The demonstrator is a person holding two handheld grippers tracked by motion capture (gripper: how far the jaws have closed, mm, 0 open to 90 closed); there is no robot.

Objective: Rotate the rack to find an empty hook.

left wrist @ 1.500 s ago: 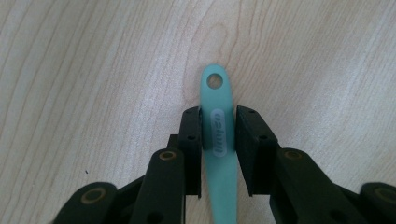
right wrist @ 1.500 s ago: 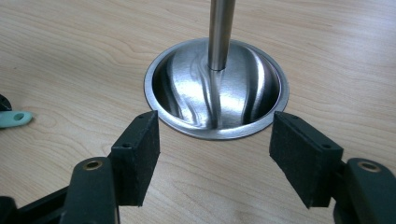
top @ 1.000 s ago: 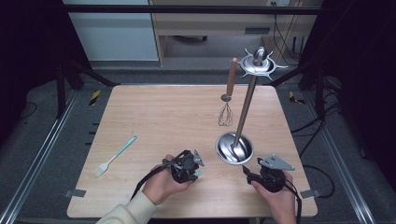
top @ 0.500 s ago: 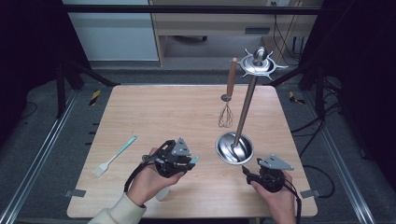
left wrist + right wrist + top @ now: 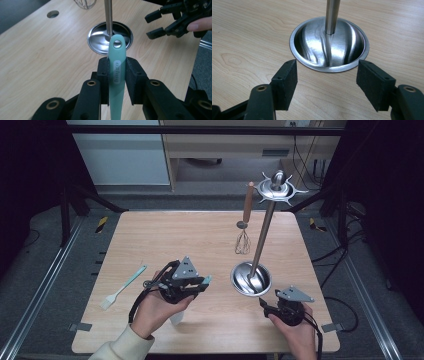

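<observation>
Light wooden table (image 5: 165,240) with a round hole near its far corner, whisk (image 5: 243,227) with brown wooden handle hanging from the rack, pastry brush (image 5: 121,288) with pale green handle lying flat near the table's left edge, dark surroundings

the mint-green spatula handle (image 5: 117,70) sat between black jaws. the utensil stand (image 5: 251,279) was shiny silver, the whisk (image 5: 243,226) brown-handled, the table (image 5: 165,240) pale woodgrain, the brush (image 5: 122,287) light teal.
</observation>
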